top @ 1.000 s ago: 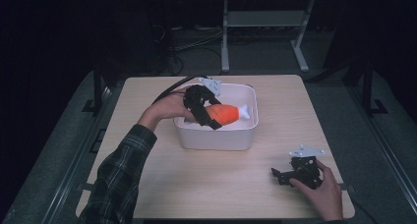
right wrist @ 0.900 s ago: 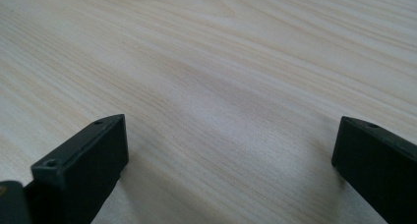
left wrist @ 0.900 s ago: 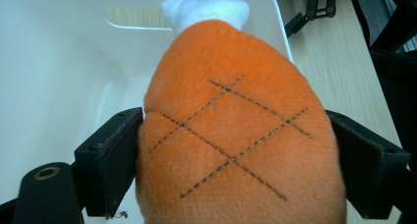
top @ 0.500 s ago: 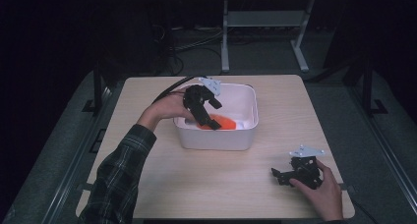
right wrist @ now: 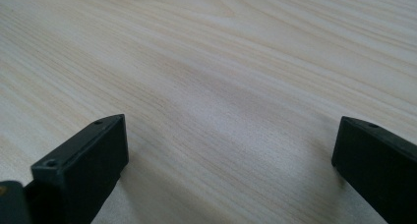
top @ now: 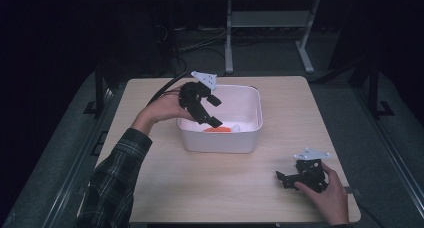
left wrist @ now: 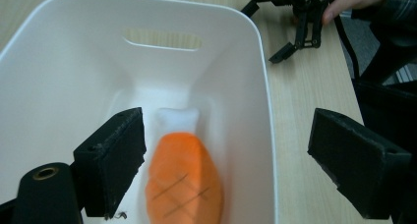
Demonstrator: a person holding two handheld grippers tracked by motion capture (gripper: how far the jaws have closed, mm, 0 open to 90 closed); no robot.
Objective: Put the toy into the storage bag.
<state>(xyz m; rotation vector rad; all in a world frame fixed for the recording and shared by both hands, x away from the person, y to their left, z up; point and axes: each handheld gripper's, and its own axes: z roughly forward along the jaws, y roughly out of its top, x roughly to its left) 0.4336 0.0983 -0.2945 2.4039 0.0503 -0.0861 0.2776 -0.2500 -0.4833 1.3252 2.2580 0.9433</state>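
Observation:
A white plastic bin (top: 250,138) stands at the table's middle back. Inside it lies an orange soft toy with a white end (top: 218,129), resting on the bin's floor. My left gripper (top: 211,111) hovers over the bin's left half, open, with nothing between its jaws. In the left gripper view the toy (left wrist: 184,182) lies loose below the wide-apart jaws of that gripper (left wrist: 236,155), near the bin's wall (left wrist: 162,40). My right gripper (top: 285,178) rests low over the table's front right, open and empty. The right gripper view has its jaws (right wrist: 231,160) spread above bare wood.
The light wooden table (top: 225,188) has free room in front of the bin and at both sides. The right gripper (left wrist: 295,17) appears beyond the bin in the left gripper view. A metal stand (top: 265,33) and cables sit on the dark floor behind.
The left gripper held the orange toy over the bin; it has opened and the toy has dropped to the bin's floor. The right gripper has stayed put.

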